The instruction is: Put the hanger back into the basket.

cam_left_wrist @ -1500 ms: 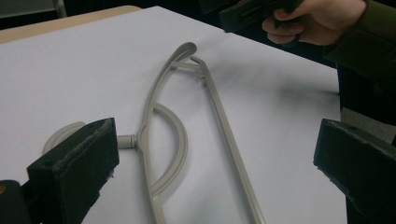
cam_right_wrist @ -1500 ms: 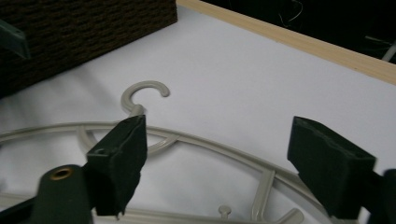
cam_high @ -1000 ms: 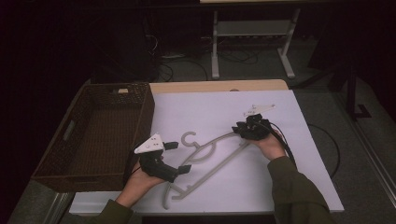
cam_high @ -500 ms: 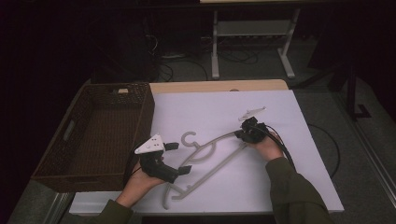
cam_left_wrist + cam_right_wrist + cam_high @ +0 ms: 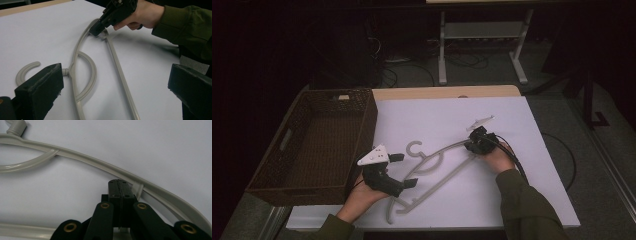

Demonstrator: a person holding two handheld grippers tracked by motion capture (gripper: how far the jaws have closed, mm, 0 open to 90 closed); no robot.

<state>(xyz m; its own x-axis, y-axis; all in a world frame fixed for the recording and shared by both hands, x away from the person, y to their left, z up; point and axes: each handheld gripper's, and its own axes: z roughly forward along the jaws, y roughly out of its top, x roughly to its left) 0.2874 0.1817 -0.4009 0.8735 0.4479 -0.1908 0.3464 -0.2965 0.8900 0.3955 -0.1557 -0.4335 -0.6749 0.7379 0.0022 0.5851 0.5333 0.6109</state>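
Observation:
A pale grey plastic hanger lies flat on the white sheet, with its hook pointing toward the basket. My right gripper is shut, and its tips rest against the hanger's right shoulder end. In the right gripper view the two jaws press together, with the hanger's arm just past them. My left gripper stands open near the hanger's neck. In the left gripper view its jaws are spread wide around the hanger, apart from it. The right gripper shows farther off.
A dark wicker basket stands at the table's left, close to my left hand. A bare wooden strip runs along the table's far edge. A metal stand and cables lie on the floor behind.
The right gripper's jaws have closed at the hanger's right end and the hand has shifted slightly. The left hand and the hanger have stayed put.

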